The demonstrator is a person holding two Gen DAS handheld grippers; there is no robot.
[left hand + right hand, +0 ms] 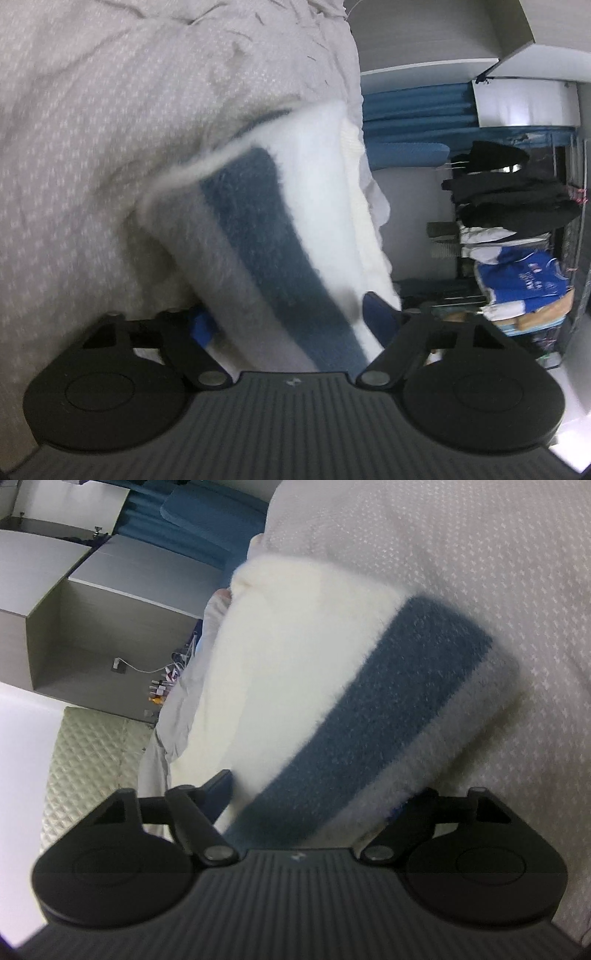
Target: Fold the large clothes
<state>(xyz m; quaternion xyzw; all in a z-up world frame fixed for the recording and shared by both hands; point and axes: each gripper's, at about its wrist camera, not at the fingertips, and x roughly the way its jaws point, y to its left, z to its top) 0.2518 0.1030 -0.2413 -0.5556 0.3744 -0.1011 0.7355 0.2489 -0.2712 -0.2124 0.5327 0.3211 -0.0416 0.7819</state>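
Observation:
A fuzzy sweater [258, 236] with white, blue and grey bands fills the middle of both views, folded thick. My left gripper [291, 325] is shut on one end of it, with a blue fingertip [380, 314] showing at its right side. My right gripper [314, 805] is shut on the sweater [332, 701] too, its fingers mostly hidden by the fabric. The sweater hangs against a pale dotted bedsheet [92, 129], which also shows in the right wrist view [480, 554].
A rack of hanging clothes [517, 221], dark and blue ones, stands at the right in the left wrist view. Blue curtains [413, 107] are behind. A grey open cabinet [92, 627] and a quilted mattress side [92, 757] are at the left in the right wrist view.

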